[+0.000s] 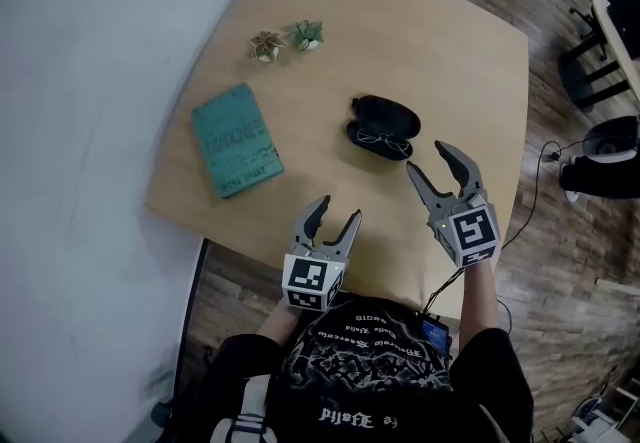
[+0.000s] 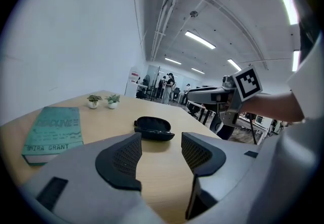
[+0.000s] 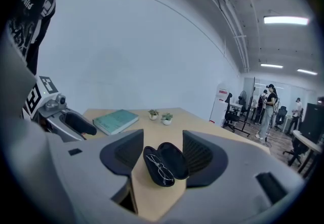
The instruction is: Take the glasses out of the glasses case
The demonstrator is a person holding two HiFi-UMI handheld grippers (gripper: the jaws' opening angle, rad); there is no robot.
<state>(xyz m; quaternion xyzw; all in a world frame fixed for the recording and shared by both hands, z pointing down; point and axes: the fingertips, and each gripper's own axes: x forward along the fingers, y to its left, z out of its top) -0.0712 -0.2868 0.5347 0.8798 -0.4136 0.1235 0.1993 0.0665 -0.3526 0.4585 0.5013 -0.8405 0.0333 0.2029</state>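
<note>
A black glasses case [image 1: 383, 127] lies open on the wooden table [image 1: 440, 41], with thin-framed glasses [image 1: 381, 141] resting in its nearer half. In the right gripper view the case [image 3: 172, 161] sits between the jaws' line of sight, glasses [image 3: 160, 168] visible inside. My right gripper [image 1: 441, 165] is open, just right of and nearer than the case, apart from it. My left gripper [image 1: 333, 217] hovers open over the table's near edge, empty. The left gripper view shows the case [image 2: 153, 128] side-on ahead of the jaws.
A teal book [image 1: 235, 139] lies at the table's left. Two small potted plants [image 1: 287, 40] stand farther back. Wooden floor, office chairs [image 1: 604, 153] and cables are at the right. A white wall runs along the left. People stand far off in the room.
</note>
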